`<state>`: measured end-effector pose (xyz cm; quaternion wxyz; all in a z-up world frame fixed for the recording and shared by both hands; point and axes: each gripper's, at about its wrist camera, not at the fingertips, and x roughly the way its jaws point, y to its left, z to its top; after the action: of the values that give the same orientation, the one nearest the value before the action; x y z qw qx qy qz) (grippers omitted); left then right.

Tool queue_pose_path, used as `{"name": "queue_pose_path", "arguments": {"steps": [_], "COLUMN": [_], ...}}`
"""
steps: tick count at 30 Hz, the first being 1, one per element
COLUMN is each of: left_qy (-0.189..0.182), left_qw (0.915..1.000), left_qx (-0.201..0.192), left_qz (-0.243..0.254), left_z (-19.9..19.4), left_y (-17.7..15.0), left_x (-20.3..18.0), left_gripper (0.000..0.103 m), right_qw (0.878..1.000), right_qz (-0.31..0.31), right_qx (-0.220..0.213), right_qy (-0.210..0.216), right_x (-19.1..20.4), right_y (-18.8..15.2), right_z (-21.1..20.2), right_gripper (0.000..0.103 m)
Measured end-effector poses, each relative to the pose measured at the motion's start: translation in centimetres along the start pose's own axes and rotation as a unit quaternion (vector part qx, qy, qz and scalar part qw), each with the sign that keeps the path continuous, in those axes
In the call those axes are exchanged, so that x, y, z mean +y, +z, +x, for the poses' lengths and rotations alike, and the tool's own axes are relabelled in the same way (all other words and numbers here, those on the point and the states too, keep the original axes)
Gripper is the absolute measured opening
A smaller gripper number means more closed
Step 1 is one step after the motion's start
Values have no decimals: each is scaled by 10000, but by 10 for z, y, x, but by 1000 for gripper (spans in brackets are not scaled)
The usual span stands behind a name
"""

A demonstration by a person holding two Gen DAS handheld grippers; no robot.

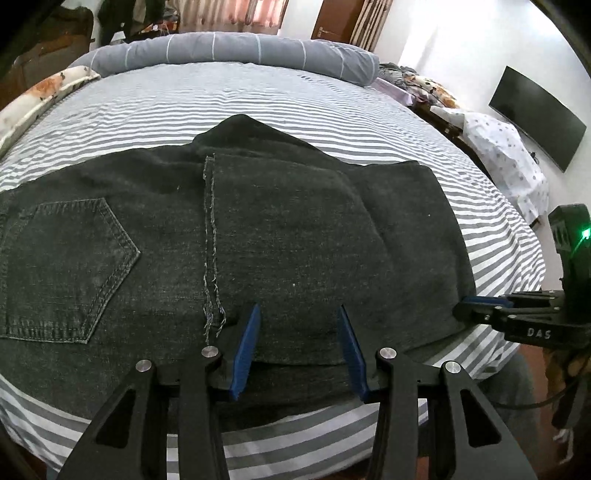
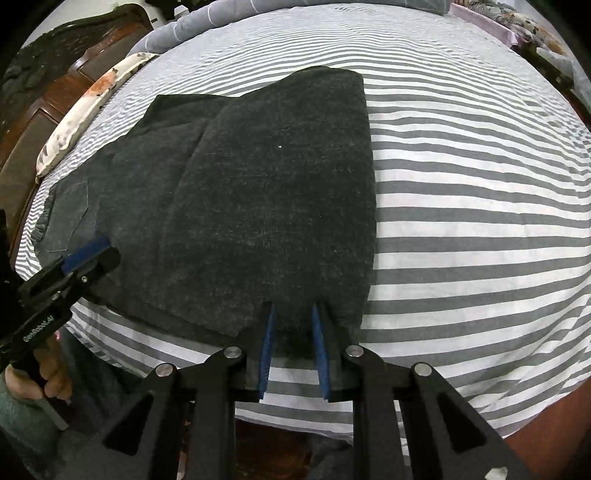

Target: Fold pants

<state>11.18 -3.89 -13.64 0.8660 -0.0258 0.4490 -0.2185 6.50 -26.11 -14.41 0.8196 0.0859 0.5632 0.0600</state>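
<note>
Pants [image 1: 258,240]: lying part-folded; left gripper [image 1: 299,314] hovering spread wide; right gripper [image 2: 293,308] straddling near edge, unclenched; pinch both layers together.

Matt dark denim pants [image 1: 258,240] lie on smooth striped cotton bedsheet [image 1: 258,96].

Home bedroom. Big bed w/ grey-and-white striped sheet [image 1: 258,96] fills both views; long grey bolster [image 1: 236,50] runs along its far edge, floral pillow [image 1: 40,96] at the far left corner. Dark carved wooden headboard [image 2: 48,92] beyond the bed's left edge. Wall-mounted flat TV [image 1: 537,118] on white wall at right, spotted cloth [image 1: 506,155] heaped below it, wooden door [image 1: 334,18] & pink curtains [image 1: 236,14] behind the bed
</note>
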Motion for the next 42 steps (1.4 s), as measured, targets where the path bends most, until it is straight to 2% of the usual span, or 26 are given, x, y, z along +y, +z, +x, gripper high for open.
{"name": "queue_pose_path", "arguments": {"steps": [3, 7, 10, 13, 17, 20, 25, 27, 32, 34, 37, 38, 42], "left_qy": [-62, 188, 481, 701, 562, 461, 259, 134, -83, -96, -472, -635, -805], "left_qw": [9999, 9998, 9988, 9975, 9974, 9936, 9789, 9692, 9453, 9396, 9289, 9239, 9079], "left_qx": [70, 45, 38, -59, -216, -498, -936, -1059, -1280, -1287, -1274, -1273, -1211], "left_qz": [-143, -97, 6, 19, -394, -907, -1797, -2220, -3000, -3171, -3445, -3553, -3932], "left_z": [-5, -13, -22, -39, -64, -89, -123, -134, -144, -145, -142, -138, -129], "left_y": [4, 4, 2, -1, -5, -10, -25, -34, -53, -58, -64, -66, -73], "left_x": [4, 4, 5, 14, 47, 84, 153, 187, 243, 254, 269, 275, 291], "left_gripper": [45, 45, 45, 45, 45, 45, 46, 46, 46, 45, 45, 46, 46], "right_qw": [10000, 9998, 9992, 9989, 9983, 9982, 9968, 9959, 9954, 9958, 9959, 9957, 9950], "right_qz": [57, 131, -32, -154, -454, -550, -675, -758, -900, -880, -858, -870, -942], "right_qx": [52, 135, 158, 13, -164, -236, -330, -358, -247, -236, -268, -285, -310], "right_qy": [-53, -33, -373, -438, -336, -28, 283, 326, 199, 129, 139, 127, 110], "right_x": [3, 12, 27, 47, 86, 119, 161, 176, 200, 203, 206, 207, 209], "right_y": [3, 7, 8, 12, 27, 46, 66, 72, 84, 86, 85, 84, 80], "right_z": [1, 2, 2, -5, -7, 2, 14, 20, 45, 52, 54, 54, 52], "right_gripper": [21, 37, 39, 39, 39, 39, 39, 39, 39, 43, 49, 49, 49]}}
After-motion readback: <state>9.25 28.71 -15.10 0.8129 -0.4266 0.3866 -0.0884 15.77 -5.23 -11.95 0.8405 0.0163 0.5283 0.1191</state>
